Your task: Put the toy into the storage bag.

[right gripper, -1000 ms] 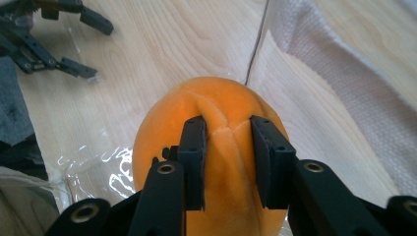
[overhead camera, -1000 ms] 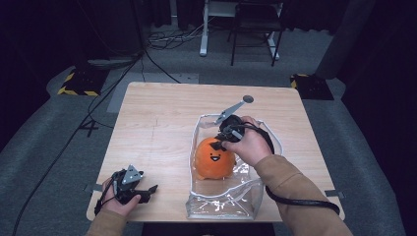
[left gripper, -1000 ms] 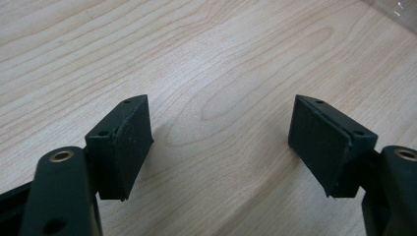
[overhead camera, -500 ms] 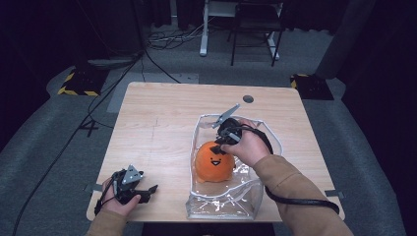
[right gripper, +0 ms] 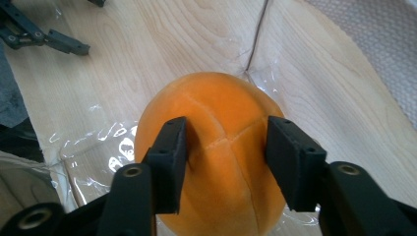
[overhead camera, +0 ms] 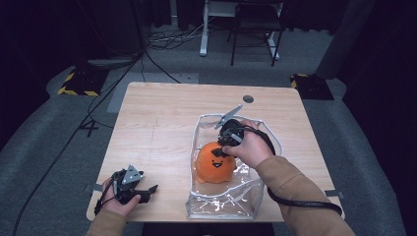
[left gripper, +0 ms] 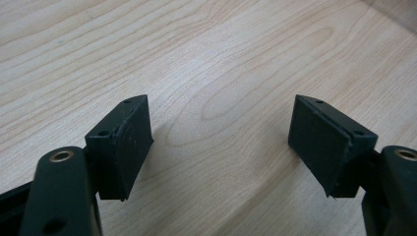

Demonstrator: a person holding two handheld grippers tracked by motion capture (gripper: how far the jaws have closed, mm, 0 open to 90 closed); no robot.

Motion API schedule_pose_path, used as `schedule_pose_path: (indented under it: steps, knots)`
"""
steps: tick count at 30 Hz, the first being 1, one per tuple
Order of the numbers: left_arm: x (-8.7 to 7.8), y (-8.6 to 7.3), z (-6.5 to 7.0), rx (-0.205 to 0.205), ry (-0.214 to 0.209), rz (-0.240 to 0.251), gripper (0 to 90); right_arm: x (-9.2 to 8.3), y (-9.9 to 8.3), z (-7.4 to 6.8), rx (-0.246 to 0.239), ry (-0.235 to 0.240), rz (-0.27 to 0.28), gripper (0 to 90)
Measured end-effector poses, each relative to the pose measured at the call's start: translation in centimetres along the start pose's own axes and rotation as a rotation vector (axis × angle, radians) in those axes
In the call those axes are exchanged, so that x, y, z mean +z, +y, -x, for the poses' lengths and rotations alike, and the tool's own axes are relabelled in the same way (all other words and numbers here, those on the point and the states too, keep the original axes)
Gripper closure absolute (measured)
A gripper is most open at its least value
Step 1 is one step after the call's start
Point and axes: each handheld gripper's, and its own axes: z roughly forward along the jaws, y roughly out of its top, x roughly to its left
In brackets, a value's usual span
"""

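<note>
We see a wooden counter [overhead camera: 162,128] with pale, wavy grain. It has a small round hole [overhead camera: 248,99] near the far edge. The floor [overhead camera: 49,142] around it is grey carpet, and the room behind is dark. Black cables [overhead camera: 157,64] run across the floor. A chair [overhead camera: 255,29] and a white desk leg [overhead camera: 202,29] stand far back. Yellow and black striped pads [overhead camera: 76,83] lie on the floor at both far corners.

A clear plastic bag [overhead camera: 221,196] lies open on the right side of the counter. An orange plush toy [overhead camera: 215,162] with a small black face sits inside it.

Our right gripper [right gripper: 223,162] is down in the bag, over the toy. Its jaws have just been opening. They now stand on each side of the toy's top, close to it, and we cannot tell if they still touch it.

Our left gripper [overhead camera: 130,184] rests near the front left corner of the counter, well apart from the bag. Its jaws are wide open with only bare wood between them.
</note>
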Motion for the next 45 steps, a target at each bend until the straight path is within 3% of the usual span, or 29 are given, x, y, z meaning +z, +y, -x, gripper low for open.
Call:
schedule_pose_path:
  steps: [7,16,32,45]
  knots:
    - [0.0,0.0,0.0,0.000,0.000,-0.001,24.8,-0.6,-0.4,0.1,0.018,-0.002,0.028,40.1]
    - [0.0,0.0,0.0,0.001,0.000,0.000,24.8,-1.9,-0.6,0.1,0.018,-0.016,0.069,37.2]
    - [0.0,0.0,0.0,0.000,-0.001,0.000,24.8,-6.9,-1.2,-0.4,0.025,-0.059,0.170,36.6]
    - [0.0,0.0,0.0,0.000,-0.002,-0.001,24.8,-10.5,-3.6,0.1,0.057,-0.104,0.222,35.9]
